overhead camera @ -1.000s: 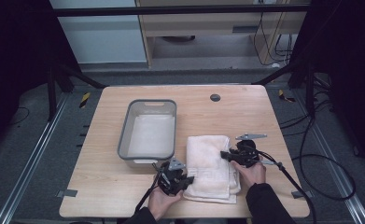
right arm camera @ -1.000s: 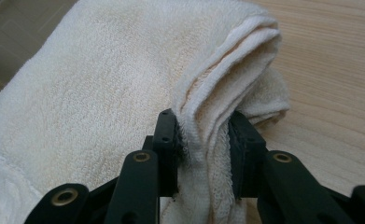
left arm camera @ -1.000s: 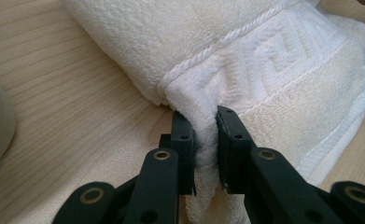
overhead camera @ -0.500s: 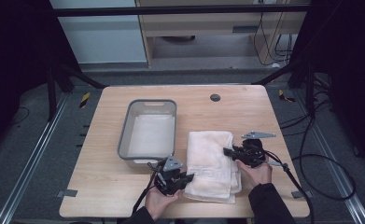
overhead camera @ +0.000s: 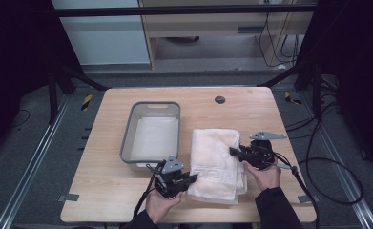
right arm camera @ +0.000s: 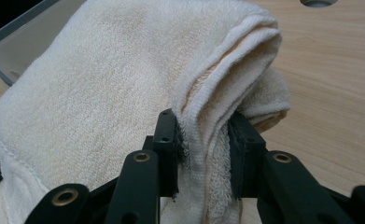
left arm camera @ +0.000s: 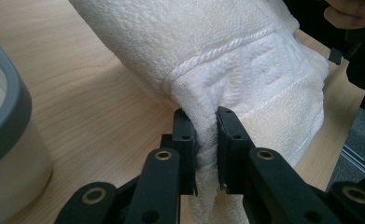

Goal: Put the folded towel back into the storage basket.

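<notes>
A folded cream towel lies on the wooden table to the right of a grey bin. My left gripper is shut on the towel's near left corner; the left gripper view has the cloth pinched between the two black jaws, with the left gripper squeezing a fold. My right gripper is shut on the towel's right edge, and the right gripper view has the layered hem clamped between its jaws at the right gripper. Both held edges are lifted slightly off the table.
The grey bin stands close at my left gripper's left. A round dark hole sits near the table's far edge. Cables trail from both grippers over the near edge. Dark frame posts and floor surround the table.
Both hands have risen a little with the towel's edges in their jaws, so the gripped sides of the towel have come up off the table.
</notes>
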The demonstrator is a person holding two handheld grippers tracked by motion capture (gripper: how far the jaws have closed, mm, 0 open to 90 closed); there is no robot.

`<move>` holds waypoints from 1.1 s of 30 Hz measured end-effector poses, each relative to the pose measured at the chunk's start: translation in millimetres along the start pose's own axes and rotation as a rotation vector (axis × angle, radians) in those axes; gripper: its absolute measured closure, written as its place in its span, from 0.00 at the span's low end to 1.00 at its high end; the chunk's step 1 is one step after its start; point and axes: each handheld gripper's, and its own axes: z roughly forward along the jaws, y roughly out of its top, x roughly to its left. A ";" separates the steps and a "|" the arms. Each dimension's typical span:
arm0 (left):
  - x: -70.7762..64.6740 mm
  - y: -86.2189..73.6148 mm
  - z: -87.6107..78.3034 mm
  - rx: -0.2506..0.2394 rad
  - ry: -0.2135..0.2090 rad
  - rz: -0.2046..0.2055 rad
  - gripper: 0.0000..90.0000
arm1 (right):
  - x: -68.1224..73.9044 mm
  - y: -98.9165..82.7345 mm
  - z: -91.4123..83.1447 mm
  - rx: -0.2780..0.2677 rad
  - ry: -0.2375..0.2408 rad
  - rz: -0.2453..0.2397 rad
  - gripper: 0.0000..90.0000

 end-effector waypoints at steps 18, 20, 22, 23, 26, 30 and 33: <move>-1.7 23.3 -19.0 -0.082 -0.003 0.018 0.89 | 10.1 22.1 -16.5 -0.083 -0.023 -0.033 0.77; -1.6 26.4 -20.4 -0.090 -0.002 0.019 0.89 | 10.9 24.2 -17.6 -0.094 -0.029 -0.037 0.77; -1.8 27.9 -21.2 -0.096 -0.001 0.021 0.89 | 11.2 25.5 -18.4 -0.097 -0.030 -0.037 0.77; -2.1 29.8 -22.1 -0.102 0.000 0.024 0.89 | 11.4 26.7 -19.2 -0.104 -0.031 -0.036 0.77; -2.8 35.3 -25.0 -0.123 0.000 0.029 0.89 | 11.8 32.1 -23.4 -0.129 -0.033 -0.034 0.77; -3.2 41.1 -28.9 -0.140 0.003 0.036 0.89 | 13.0 37.6 -26.9 -0.148 -0.041 -0.038 0.77; -3.4 45.8 -32.6 -0.162 0.004 0.036 0.89 | 14.5 42.1 -29.2 -0.168 -0.042 -0.035 0.77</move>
